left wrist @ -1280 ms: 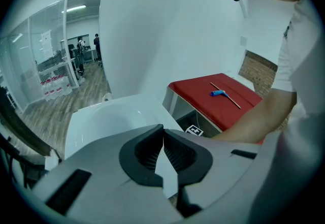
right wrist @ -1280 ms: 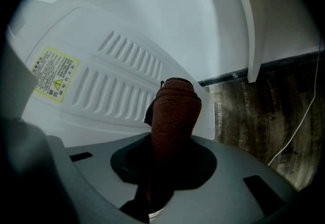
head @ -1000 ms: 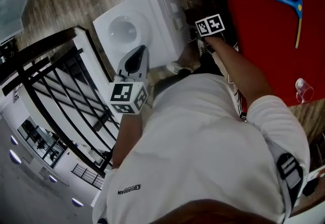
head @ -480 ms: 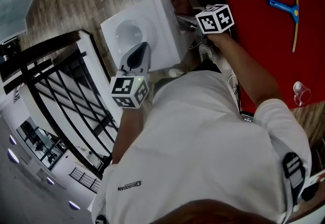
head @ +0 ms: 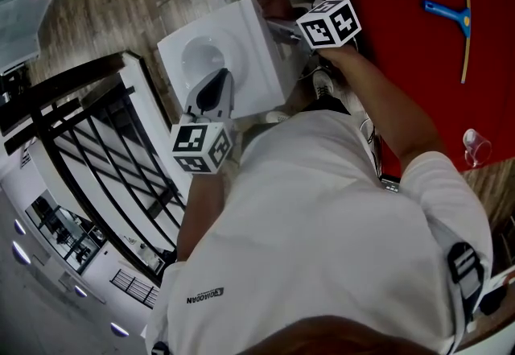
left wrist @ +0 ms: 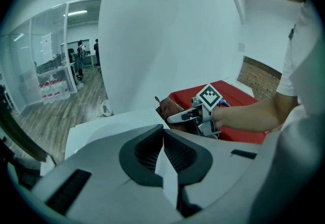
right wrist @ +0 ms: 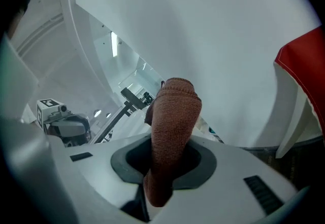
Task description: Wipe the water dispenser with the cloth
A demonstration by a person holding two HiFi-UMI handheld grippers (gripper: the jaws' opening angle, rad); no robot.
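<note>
**Water dispenser [head: 233, 47] with the cloth at its top corner**

The white water dispenser is standing directly beneath both pairs of jaws, its flat top with a round recess facing up at the head camera. The right gripper [head: 280, 23] is clamping the cloth [head: 273, 1]. In the right gripper view, the brown knitted cloth [right wrist: 172, 131] is running up from between the closed pads and sticking out past the jaw tips of the right gripper [right wrist: 163, 164], folded over at its free end. Seen from the head, the cloth is sitting just ahead of those jaws, at the dispenser's corner nearest the red surface [head: 402, 15]. Whether it is pressing on the casing cannot be told.

The left gripper [head: 211, 92] is hanging over the near edge of the dispenser top, pointing across it. In the left gripper view, the left gripper [left wrist: 163, 149] is showing its jaws closed together with nothing between them. The white dispenser top [left wrist: 111, 121] is spreading out just beyond the tips, and the right gripper [left wrist: 195, 114] and the cloth [left wrist: 165, 110] are showing further ahead, at the far edge.

To the outer side of the right jaws, a blue squeegee [head: 459, 11] is lying on the red surface.
</note>
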